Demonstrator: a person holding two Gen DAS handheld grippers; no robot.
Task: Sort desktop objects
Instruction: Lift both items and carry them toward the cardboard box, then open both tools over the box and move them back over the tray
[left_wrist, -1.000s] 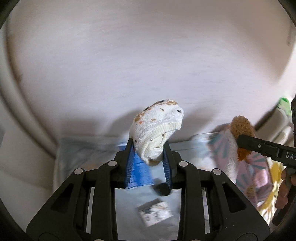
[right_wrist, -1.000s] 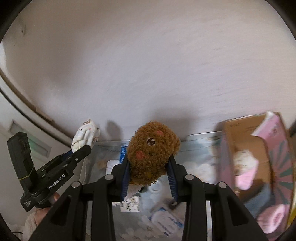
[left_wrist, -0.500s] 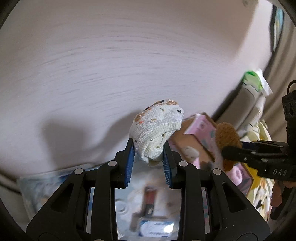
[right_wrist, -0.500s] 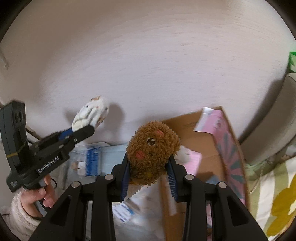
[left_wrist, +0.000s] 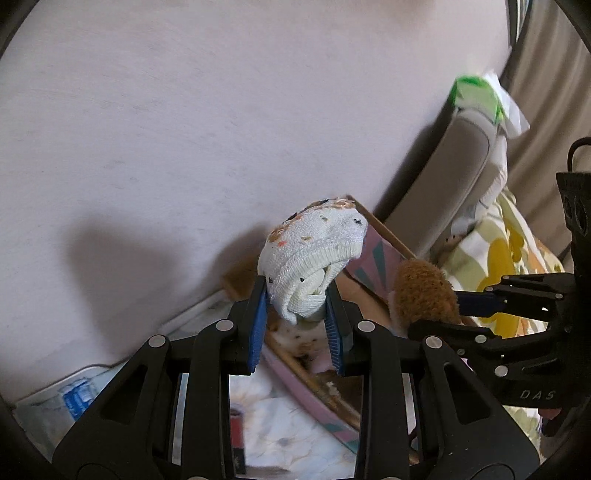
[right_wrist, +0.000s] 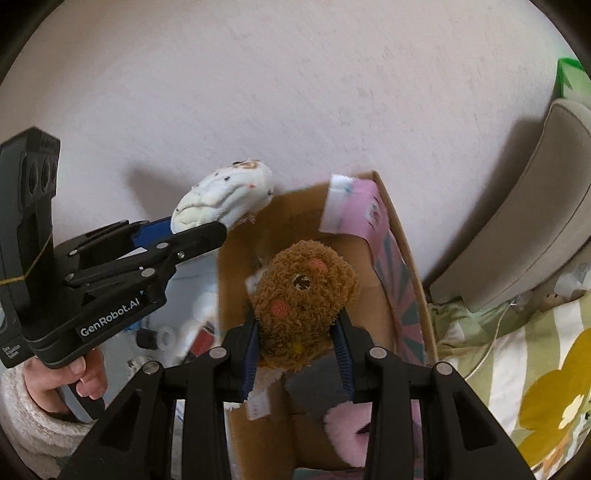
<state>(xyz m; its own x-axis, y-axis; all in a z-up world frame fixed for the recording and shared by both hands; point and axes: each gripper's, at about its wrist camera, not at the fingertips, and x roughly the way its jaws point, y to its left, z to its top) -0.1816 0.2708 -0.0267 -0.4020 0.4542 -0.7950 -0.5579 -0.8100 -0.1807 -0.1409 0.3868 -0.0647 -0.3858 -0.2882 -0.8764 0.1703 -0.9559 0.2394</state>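
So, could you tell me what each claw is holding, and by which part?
The left claw pinches the rolled white sock at its lower end; the right claw squeezes the brown plush toy around its lower body.

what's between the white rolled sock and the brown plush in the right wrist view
In the right wrist view, only the cardboard box's back left corner and inner wall lie between the white rolled sock and the brown plush; nothing else hangs there.

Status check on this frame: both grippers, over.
Left gripper shut on rolled white sock. Right gripper shut on brown plush toy, over cardboard box. Nothing blocking.
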